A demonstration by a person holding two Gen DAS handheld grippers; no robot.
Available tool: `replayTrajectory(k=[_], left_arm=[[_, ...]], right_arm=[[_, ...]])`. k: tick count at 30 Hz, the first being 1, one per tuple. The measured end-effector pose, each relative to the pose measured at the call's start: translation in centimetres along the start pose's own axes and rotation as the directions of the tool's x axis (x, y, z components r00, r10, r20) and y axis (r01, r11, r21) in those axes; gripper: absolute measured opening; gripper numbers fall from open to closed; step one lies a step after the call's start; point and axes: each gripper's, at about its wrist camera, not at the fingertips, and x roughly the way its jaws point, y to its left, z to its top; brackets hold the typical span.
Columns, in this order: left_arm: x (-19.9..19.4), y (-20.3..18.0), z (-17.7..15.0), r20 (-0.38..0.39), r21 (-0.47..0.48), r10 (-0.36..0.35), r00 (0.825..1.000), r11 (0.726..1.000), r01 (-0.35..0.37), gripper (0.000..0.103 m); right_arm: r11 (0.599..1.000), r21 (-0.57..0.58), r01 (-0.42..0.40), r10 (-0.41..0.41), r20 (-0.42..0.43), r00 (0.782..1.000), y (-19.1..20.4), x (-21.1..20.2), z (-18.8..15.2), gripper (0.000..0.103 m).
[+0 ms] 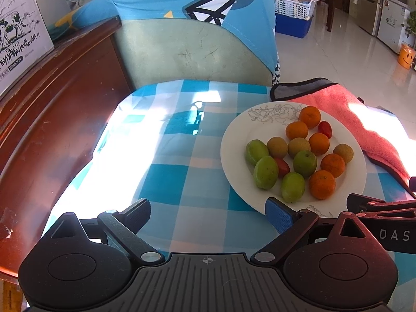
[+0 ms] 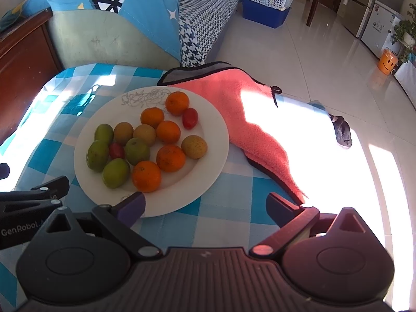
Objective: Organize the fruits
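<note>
Left gripper [image 1: 208,214]: jaws spread wide, nothing between them, hovering over the blue-and-white checked tablecloth [image 1: 166,176]. Right-hand fingertip [image 1: 277,214], blue-padded, just at the near rim of the white plate [image 1: 234,140]. Other fingertip over bare cloth, well left of the plate.

Right gripper [image 2: 205,206]: jaws likewise wide apart and holding nothing. Left-hand fingertip [image 2: 134,205] overlapping the plate's near rim [image 2: 166,202]; whether touching or just above, cannot tell. Other fingertip near the tapered end of the pink towel [image 2: 249,114]. The two grippers side by side, each showing at the edge of the other's view.

On the plate, all the fruit in one loose cluster: five oranges [image 2: 146,176], the nearest at the front edge of the pile; four green fruits [image 2: 116,173] grouped on the left; three brownish-yellow round fruits [image 2: 194,146] scattered through the middle and right; two small red tomatoes [image 2: 190,118], one on the far right beside an orange, one wedged among the green ones. Grey floral line pattern [image 2: 145,97] on the plate's far rim.

Pink towel draped right of the plate, its dark-edged corner tucked beside the far rim. Strong sunlight across cloth and towel. Beyond the table, a blue-covered sofa [image 1: 182,7] and a glossy tiled floor [image 2: 312,52].
</note>
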Motion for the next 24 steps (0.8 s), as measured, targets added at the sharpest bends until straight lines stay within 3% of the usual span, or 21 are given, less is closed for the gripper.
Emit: replayTrajectory(k=[24], left_arm=[[0.8,0.0,0.1,-0.008,0.032,0.061,0.998,0.998,-0.061,0.095]], right_arm=[[0.999,-0.033,0.007,-0.007,0.005,1.000,1.1,0.5,-0.1,0.099]])
